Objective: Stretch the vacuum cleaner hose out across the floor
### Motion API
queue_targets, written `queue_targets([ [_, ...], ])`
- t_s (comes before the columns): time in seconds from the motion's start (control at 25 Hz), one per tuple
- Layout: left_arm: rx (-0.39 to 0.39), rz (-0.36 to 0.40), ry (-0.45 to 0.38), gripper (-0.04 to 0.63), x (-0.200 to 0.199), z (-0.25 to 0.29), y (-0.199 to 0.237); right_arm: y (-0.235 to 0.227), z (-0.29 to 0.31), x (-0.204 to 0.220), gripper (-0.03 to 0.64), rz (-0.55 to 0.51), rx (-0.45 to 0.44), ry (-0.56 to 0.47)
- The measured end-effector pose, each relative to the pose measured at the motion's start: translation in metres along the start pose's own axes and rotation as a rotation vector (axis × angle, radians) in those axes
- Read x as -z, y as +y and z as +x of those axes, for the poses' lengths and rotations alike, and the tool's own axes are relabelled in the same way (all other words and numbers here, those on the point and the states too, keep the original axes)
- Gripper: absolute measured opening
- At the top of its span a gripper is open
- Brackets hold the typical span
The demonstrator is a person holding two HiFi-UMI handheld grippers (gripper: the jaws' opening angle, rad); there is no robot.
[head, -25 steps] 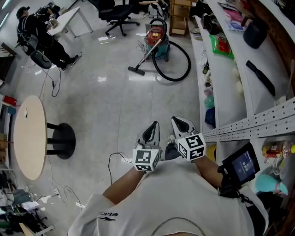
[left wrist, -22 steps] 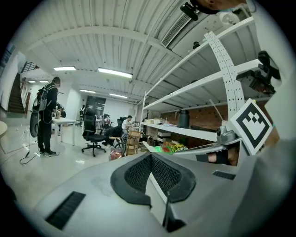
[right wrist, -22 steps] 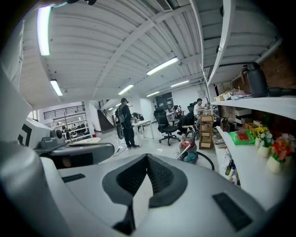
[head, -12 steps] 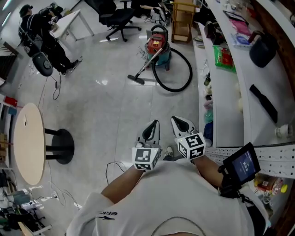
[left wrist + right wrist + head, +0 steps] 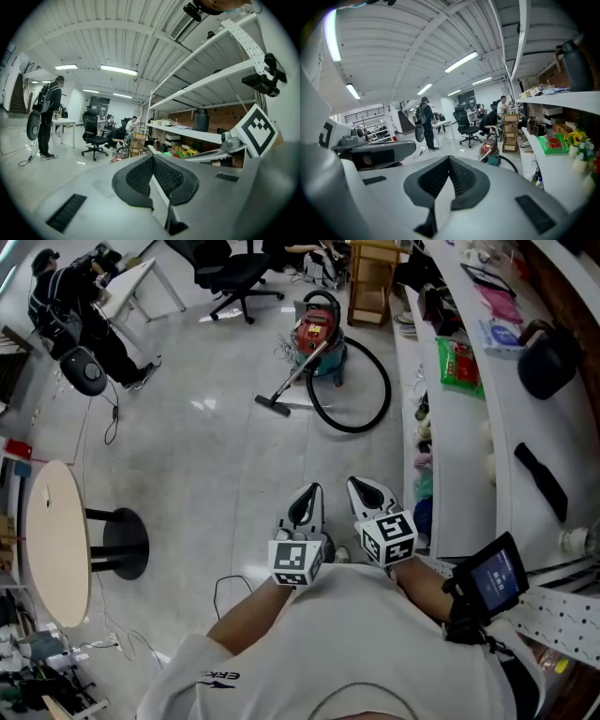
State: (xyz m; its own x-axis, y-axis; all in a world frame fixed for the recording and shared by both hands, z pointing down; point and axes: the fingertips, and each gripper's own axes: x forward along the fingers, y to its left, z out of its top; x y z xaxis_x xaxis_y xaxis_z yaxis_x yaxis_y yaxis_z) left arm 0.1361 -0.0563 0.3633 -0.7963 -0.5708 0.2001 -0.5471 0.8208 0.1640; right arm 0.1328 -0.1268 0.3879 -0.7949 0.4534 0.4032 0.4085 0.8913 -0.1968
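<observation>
The vacuum cleaner hose (image 5: 378,418) lies on the floor (image 5: 216,456) well ahead of both jaws. It is curled in one wide black loop, touching the red and teal canister (image 5: 317,334) at its far end. The wand (image 5: 302,369) slants from the canister down to the floor nozzle (image 5: 272,406), left of the loop. In the right gripper view the canister (image 5: 490,150) sits beyond the jaw tips and a little to their right.

The hose looks like a flexible plastic tube: probably light, springy, and inclined to curl back once let go. Its round wall may slip or squash between the pads. The surer hold is likely the stiff end where hose meets wand, or the wand itself. A hard pull could drag the canister along rather than straighten the loop.

The left gripper (image 5: 309,498) and right gripper (image 5: 364,488) hang side by side close to the person's chest. Each has its jaws pressed together with nothing between them, far short of the hose.

White shelving (image 5: 450,427) runs along the right of the jaws, and an office chair (image 5: 230,273) stands beyond the canister.
</observation>
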Motion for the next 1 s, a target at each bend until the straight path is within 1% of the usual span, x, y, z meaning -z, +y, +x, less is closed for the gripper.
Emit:
queue_targets([
  [0.16,0.014,0.005,0.016,0.002,-0.001,0.042,0.019,-0.028,0.034,-0.01,0.0,0.011,0.019,0.006],
  [0.28,0.044,0.014,0.026,0.002,-0.006,0.078,0.033,-0.05,0.06,-0.024,0.0,0.025,0.043,0.003],
  [0.48,0.067,0.041,0.014,0.002,-0.033,0.126,0.072,-0.067,0.109,-0.057,0.0,0.027,0.065,-0.017],
  [0.56,0.076,0.048,0.006,0.002,-0.042,0.139,0.089,-0.071,0.13,-0.069,0.0,0.025,0.073,-0.023],
  [0.8,0.08,0.053,0.017,0.002,-0.048,0.168,0.141,-0.075,0.188,-0.093,0.0,0.014,0.08,-0.034],
  [1.0,0.079,0.042,0.041,0.002,-0.046,0.193,0.165,-0.093,0.217,-0.099,0.0,0.02,0.09,-0.007],
])
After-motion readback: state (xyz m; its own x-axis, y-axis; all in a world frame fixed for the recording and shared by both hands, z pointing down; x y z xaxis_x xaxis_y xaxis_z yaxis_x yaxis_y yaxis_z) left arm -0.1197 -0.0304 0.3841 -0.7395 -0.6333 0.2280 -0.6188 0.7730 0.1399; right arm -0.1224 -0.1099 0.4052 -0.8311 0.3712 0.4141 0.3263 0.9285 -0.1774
